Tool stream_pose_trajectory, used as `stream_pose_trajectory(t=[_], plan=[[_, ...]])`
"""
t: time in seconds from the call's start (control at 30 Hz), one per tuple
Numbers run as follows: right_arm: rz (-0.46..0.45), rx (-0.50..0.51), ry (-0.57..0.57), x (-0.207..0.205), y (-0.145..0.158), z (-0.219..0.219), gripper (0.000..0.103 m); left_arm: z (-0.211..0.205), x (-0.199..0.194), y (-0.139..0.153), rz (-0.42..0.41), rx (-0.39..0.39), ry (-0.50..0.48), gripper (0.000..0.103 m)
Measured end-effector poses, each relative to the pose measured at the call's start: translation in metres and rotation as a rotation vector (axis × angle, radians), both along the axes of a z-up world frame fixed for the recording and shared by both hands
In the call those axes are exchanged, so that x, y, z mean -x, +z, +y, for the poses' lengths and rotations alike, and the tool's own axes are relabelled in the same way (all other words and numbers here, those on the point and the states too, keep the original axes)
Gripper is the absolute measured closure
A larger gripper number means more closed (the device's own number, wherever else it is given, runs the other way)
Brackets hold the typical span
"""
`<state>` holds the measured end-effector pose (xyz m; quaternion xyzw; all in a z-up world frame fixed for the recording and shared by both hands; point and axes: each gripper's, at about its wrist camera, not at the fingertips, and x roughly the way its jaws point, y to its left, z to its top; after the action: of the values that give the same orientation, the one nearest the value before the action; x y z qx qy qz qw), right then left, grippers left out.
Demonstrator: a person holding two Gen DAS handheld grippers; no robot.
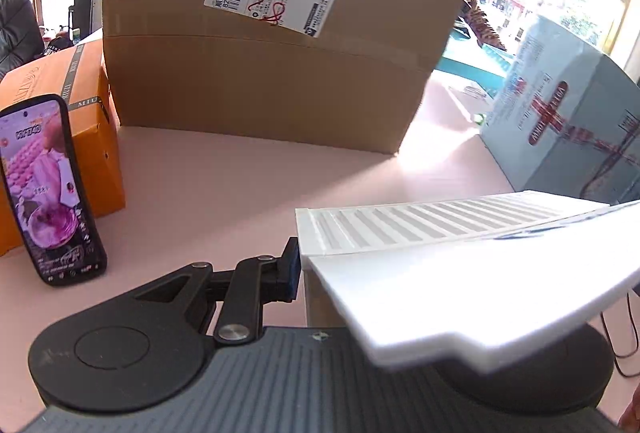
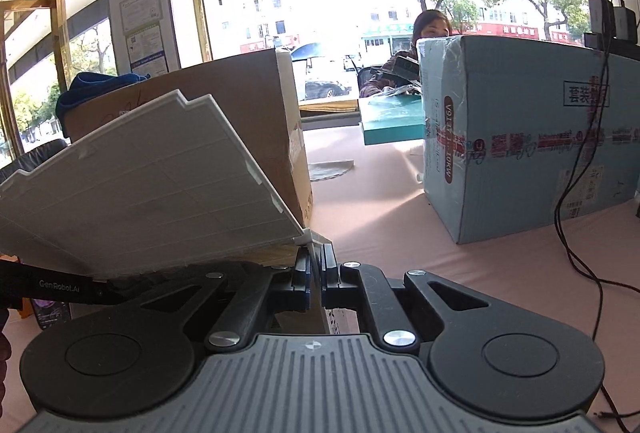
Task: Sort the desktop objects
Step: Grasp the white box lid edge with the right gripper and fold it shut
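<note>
Looked early on in the sorting to me. The right gripper [image 2: 316, 273] was pinched together on the near corner of the white plastic tray [image 2: 152, 185], holding it tilted above the pink table [image 2: 500, 265]. The left gripper [image 1: 304, 265] sat under it; couldn't tell its state. The phone [image 1: 52, 189] still leaned on the orange box [image 1: 86, 137], far left.

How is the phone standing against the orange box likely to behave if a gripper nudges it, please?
The phone stands nearly upright on its narrow bottom edge, leaning towards the orange box, so it would probably tip rather than slide. Its glossy lit screen looks slippery and probably fragile, so a fall onto the pink table could harm it.
</note>
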<state>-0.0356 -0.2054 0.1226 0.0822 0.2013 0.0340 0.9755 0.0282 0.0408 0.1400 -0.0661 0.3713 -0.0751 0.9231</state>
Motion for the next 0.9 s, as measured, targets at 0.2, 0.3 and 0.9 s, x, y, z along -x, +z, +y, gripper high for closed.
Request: stream_pose_trajectory(t=[0.2, 0.3, 0.9], plan=[[0.022, -0.019, -0.016, 0.050, -0.002, -0.005, 0.098, -0.001, 0.041, 0.001, 0.023, -0.008, -0.045, 0.082], [0.030, -0.020, -0.017, 0.071, -0.005, -0.004, 0.098, 0.001, 0.060, -0.003, 0.031, -0.013, -0.057, 0.082], [0.075, -0.147, -0.034, 0.070, -0.041, -0.031, 0.098, -0.011, 0.052, -0.025, 0.021, -0.017, -0.089, 0.082]])
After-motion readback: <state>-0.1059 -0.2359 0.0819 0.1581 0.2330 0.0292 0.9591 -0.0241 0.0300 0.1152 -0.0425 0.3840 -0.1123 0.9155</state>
